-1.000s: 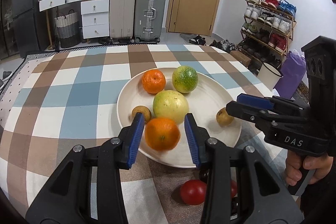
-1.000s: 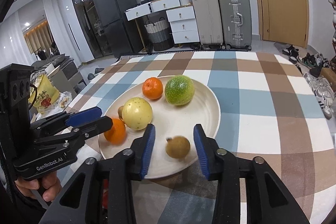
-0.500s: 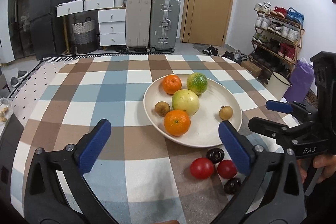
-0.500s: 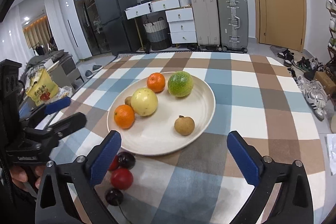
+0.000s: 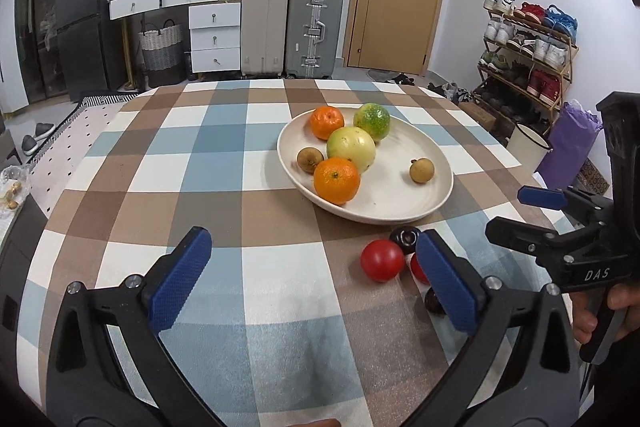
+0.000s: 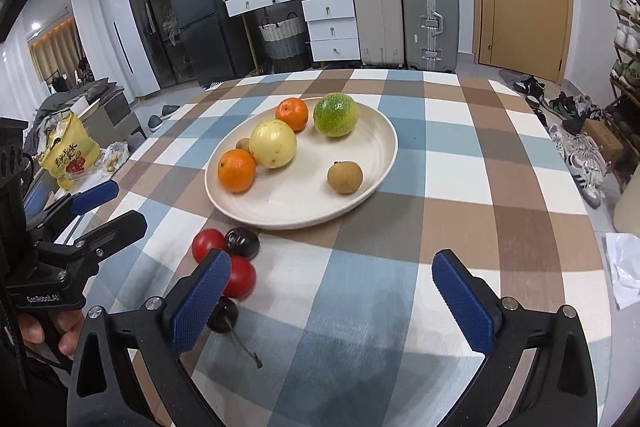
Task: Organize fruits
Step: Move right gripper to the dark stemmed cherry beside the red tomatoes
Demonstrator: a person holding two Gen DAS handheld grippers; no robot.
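- The table [image 5: 200, 163] has a big checked cloth in blue, brown and white.
- The white plate [image 5: 432, 199] sits on the cloth, out in front of both grippers.
- On the plate are a yellow fruit [image 5: 351, 149], a green fruit [image 5: 372, 121], two oranges [image 5: 336, 180] and two small brown fruits [image 5: 421, 170].
- So most of the fruit looks put away on the plate already.
- The left gripper [image 5: 316, 279] has its fingers wide apart and holds nothing.
- The right gripper [image 6: 332, 293] also has its fingers wide apart and holds nothing.
- Two red fruits [image 6: 208, 244] lie on the cloth just beside the near rim of the plate.
- Two dark cherries [image 6: 242, 242] lie with them, touching or almost touching.
- I think these four little ones are what is left to put on the plate.
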